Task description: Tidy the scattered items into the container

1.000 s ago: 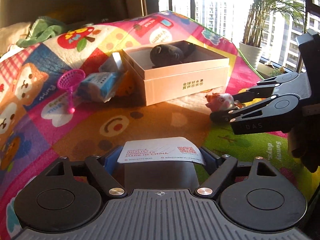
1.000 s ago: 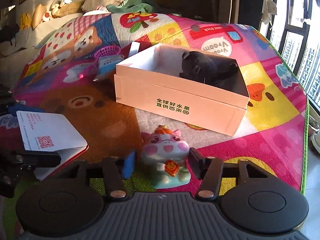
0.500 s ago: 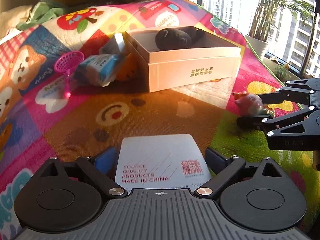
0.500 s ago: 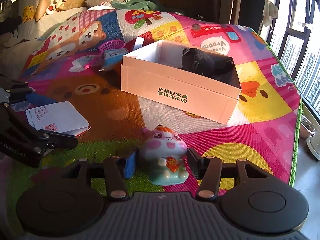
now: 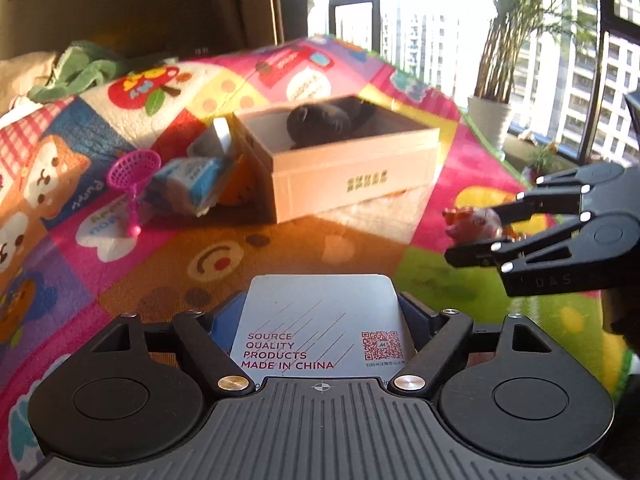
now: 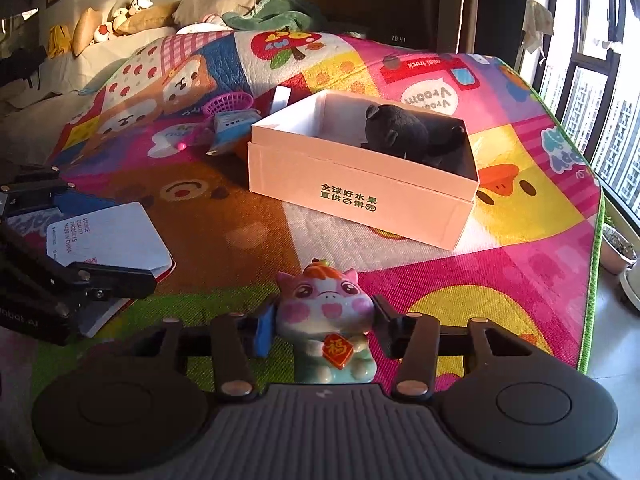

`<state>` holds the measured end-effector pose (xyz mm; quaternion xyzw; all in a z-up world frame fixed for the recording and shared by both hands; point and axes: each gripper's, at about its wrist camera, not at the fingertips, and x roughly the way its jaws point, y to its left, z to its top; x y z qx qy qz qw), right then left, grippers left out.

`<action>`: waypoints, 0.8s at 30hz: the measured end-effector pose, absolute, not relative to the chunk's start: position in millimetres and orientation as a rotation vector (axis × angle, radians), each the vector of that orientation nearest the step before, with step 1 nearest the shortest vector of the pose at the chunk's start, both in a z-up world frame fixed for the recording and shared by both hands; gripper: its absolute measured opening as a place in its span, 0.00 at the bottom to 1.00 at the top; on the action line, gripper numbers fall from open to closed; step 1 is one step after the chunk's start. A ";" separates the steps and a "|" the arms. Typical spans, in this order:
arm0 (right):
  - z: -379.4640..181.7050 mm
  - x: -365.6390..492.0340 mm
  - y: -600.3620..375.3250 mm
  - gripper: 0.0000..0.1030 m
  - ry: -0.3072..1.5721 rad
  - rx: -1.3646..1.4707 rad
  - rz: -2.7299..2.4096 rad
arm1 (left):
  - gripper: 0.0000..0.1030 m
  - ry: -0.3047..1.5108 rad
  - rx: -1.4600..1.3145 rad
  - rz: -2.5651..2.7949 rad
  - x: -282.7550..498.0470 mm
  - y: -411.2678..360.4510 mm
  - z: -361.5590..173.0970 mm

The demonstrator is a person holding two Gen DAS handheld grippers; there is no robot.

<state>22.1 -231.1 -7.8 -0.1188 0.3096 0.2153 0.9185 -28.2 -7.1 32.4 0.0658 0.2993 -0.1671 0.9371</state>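
Note:
A pale pink box [image 5: 352, 168] stands on the colourful play mat with a black plush toy [image 5: 320, 122] inside; the box also shows in the right wrist view [image 6: 360, 196]. My left gripper [image 5: 320, 320] is shut on a white card box [image 5: 320, 324] printed "Made in China", held above the mat. My right gripper [image 6: 324, 328] is shut on a pink and teal cat figurine [image 6: 326, 324], which also shows in the left wrist view [image 5: 476, 222]. A magenta toy scoop [image 5: 134, 170] and a blue packet [image 5: 192, 182] lie left of the box.
The play mat [image 6: 520, 264] ends at a green edge on the right, with bare floor and potted plants [image 5: 490, 120] by the window. Pillows and a green cloth [image 6: 276, 10] lie beyond the mat's far end.
Both grippers have risen with their loads; the figurine and the card box are lifted off the mat. The pink box looks a little farther and lower in both views.

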 end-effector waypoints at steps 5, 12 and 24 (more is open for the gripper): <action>17.2 -4.2 -247.8 0.47 0.557 -0.232 0.414 | 0.82 0.496 0.138 -0.358 -46.5 -9.9 69.3; 54.6 -25.2 -264.5 0.47 0.425 -0.209 0.364 | 0.82 0.338 0.175 -0.409 -55.5 -25.3 117.6; 94.5 48.7 -268.9 0.47 0.302 -0.128 0.320 | 0.82 0.419 0.035 -0.449 90.9 -37.8 137.6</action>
